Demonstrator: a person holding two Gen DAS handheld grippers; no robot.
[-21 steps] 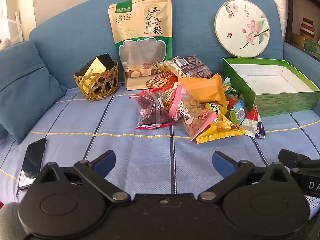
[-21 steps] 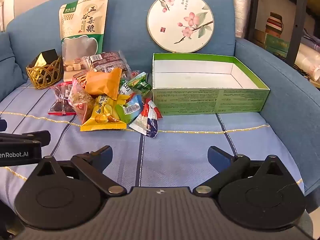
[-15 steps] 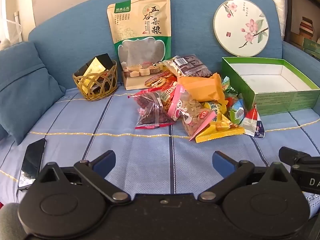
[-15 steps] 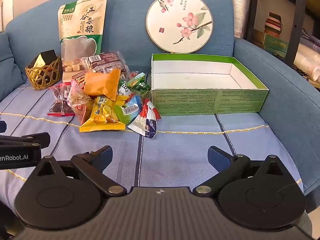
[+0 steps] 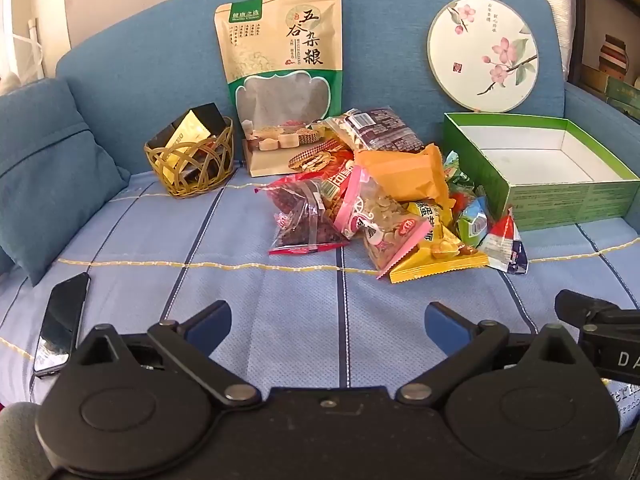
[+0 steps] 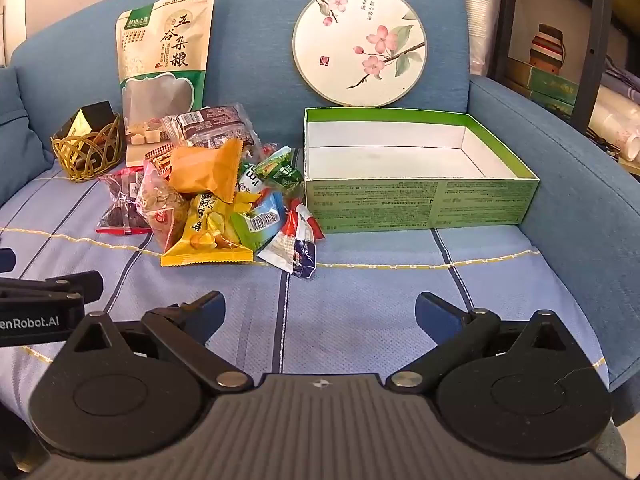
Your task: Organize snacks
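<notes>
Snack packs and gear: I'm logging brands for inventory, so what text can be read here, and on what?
"五谷杂粮": tall grain pouch against the sofa back.
"enRobot.AI": left tool's body, cut off at the frame edge.
"DA": right tool's body, cut off.
"I'm": green-white packet in the pile.
Green box side print, round fan characters, barcodes: too small to read.

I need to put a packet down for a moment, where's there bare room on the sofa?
Bare seat lies between the snack pile and the tongs, and between the wicker basket and phone. The green box is empty. It is crowded between basket and box.
</notes>
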